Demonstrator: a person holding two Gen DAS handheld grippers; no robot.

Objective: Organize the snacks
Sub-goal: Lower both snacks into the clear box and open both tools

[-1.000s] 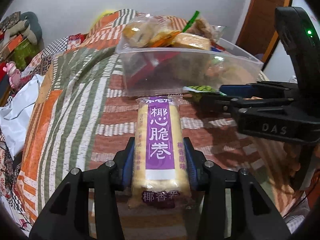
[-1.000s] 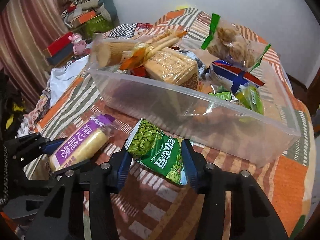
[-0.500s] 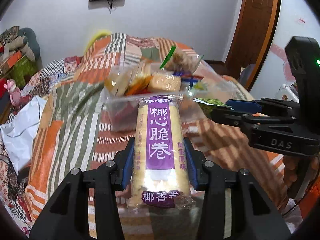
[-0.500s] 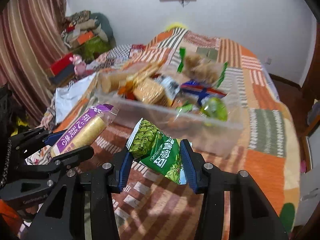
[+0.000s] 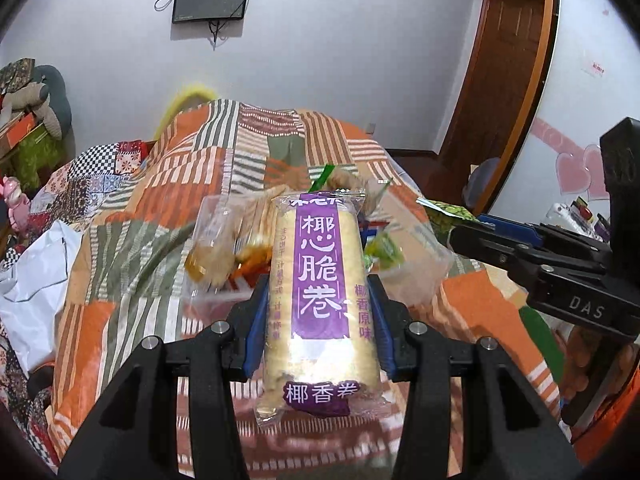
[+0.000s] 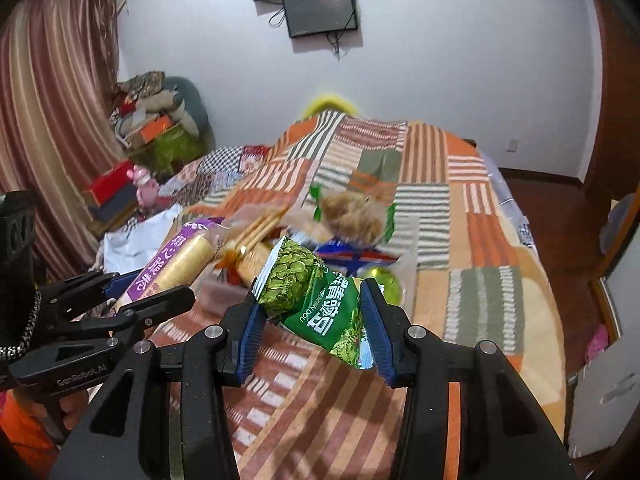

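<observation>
My left gripper (image 5: pixel 320 320) is shut on a long purple-labelled coconut roll pack (image 5: pixel 322 292), held up above the bed. My right gripper (image 6: pixel 312 324) is shut on a green pea snack bag (image 6: pixel 316 296), also lifted. The clear plastic bin (image 5: pixel 420 264) full of snack packs sits on the patchwork quilt beyond both grippers, blurred; it shows in the right wrist view (image 6: pixel 408 256) too. The right gripper appears at the right edge of the left wrist view (image 5: pixel 520 252), and the left gripper with the roll pack (image 6: pixel 180 264) at the left of the right wrist view.
The bed's patchwork quilt (image 5: pixel 160 260) fills the middle. A white bag (image 5: pixel 36 272) lies at the bed's left edge. Piled clothes and boxes (image 6: pixel 156 120) stand against the left wall. A wooden door (image 5: pixel 504 60) is at the right, a dark screen (image 6: pixel 320 8) on the wall.
Both grippers have risen and pulled back from the bin, each carrying its snack. The bin now looks smaller and lower, and more wall and room are visible.
</observation>
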